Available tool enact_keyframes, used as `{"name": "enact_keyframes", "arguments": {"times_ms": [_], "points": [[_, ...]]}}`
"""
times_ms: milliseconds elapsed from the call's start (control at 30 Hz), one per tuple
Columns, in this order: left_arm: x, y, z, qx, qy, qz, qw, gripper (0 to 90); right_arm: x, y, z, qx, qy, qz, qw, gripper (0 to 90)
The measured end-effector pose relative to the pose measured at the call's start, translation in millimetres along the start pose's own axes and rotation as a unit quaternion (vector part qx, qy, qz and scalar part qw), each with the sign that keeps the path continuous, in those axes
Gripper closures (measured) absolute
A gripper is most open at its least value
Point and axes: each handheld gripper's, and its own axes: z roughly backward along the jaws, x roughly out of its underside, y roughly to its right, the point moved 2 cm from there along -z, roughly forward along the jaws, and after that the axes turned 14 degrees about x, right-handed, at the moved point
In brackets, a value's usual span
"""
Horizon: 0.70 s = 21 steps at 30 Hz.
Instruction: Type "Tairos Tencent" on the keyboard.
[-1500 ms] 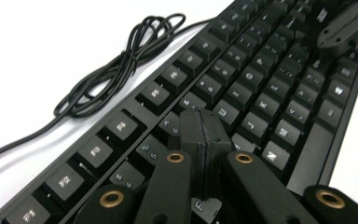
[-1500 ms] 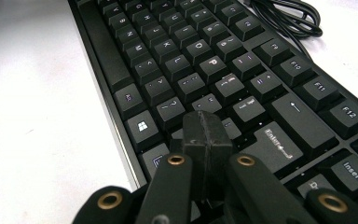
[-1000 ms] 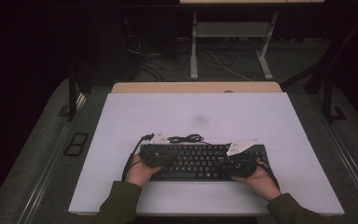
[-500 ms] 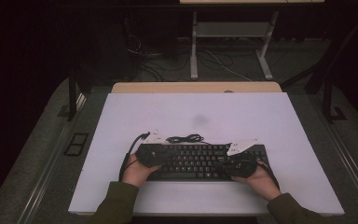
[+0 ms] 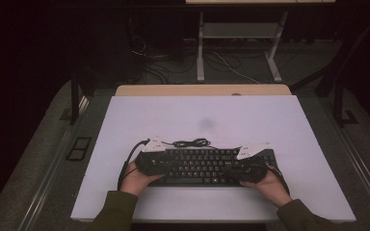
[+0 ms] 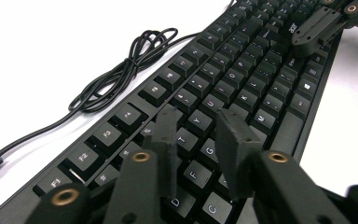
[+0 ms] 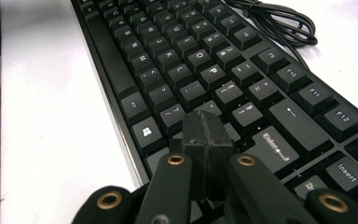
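A black keyboard [image 5: 204, 166] lies near the front edge of a white table [image 5: 279, 120], its cord [image 5: 191, 143] coiled behind. The left gripper [image 6: 200, 140], jaws just opening with nothing between them, and the right gripper [image 7: 206, 135], jaws pressed together, hover over opposite ends, seemingly to press keys.

I think I am working in a lab or a test room. I see a flat white board [image 5: 250, 110] lying on a light wooden table top [image 5: 173, 90]. The room around it is dark. The grey carpet floor [image 5: 38, 163] has loose black cables [image 5: 159, 60] on it, near a grey metal desk frame [image 5: 241, 33].
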Motion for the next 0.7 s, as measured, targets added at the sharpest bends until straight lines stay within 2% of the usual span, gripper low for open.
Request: {"name": "enact_keyframes", "arguments": {"times_ms": [200,467,700], "points": [[2.5,3.8,4.2,0.0,0.011,-0.002,0.9999,54.3,-3.1,0.9,3.1,0.001,0.012,-0.008,0.9999,78.6],[4.8,5.7,10.6,-0.009,0.027,-0.003,0.9996,38.6,-11.0,2.6,8.1,-0.002,0.049,-0.026,0.9985,50.4],[9.8,7.9,16.6,-0.016,0.032,0.0,0.9994,34.2,-16.4,3.0,8.0,-0.001,0.065,-0.034,0.9973,35.9]]}}
